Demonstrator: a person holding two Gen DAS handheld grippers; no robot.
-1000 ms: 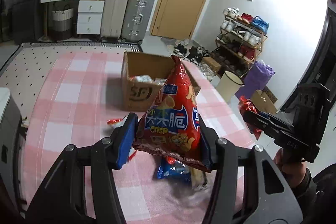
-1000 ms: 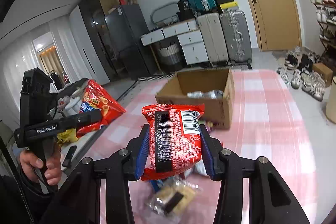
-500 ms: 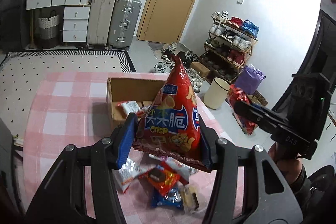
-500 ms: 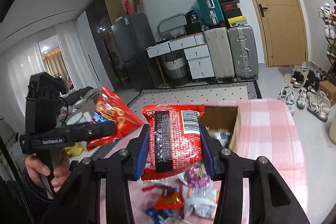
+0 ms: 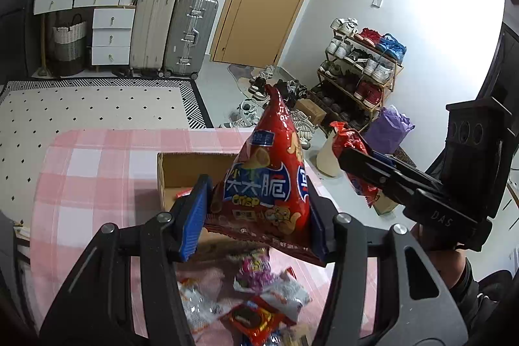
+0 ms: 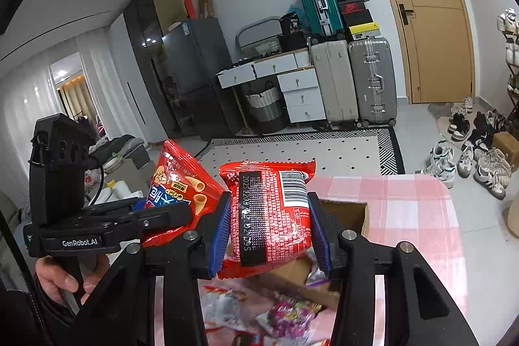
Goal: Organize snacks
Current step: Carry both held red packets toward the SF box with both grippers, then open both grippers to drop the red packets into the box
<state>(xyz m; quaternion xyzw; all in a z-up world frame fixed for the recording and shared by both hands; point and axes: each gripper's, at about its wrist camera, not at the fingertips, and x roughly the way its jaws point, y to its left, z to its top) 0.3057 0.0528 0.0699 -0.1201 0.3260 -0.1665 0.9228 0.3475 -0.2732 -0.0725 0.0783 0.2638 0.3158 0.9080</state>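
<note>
My left gripper [image 5: 256, 216] is shut on a tall red crisp bag [image 5: 269, 180], held upright high above the table. My right gripper [image 6: 269, 232] is shut on a red snack pack [image 6: 269, 209] with a barcode facing me. The crisp bag also shows in the right wrist view [image 6: 181, 184], and the red pack in the left wrist view [image 5: 352, 148]. An open cardboard box [image 5: 181, 167] sits on the pink checked table [image 5: 97, 171] below and beyond both grippers. Several loose snack packets [image 5: 259, 304] lie on the table under the grippers.
The table's far edge [image 5: 129, 132] borders a dotted rug. Suitcases [image 5: 175, 31], white drawers and a door stand at the back. A shoe rack [image 5: 360, 70] and a bin [image 5: 327, 158] are to the right of the table.
Both grippers have risen with their snack bags still held. The box and loose packets now appear lower and farther below, and more of the room shows.
</note>
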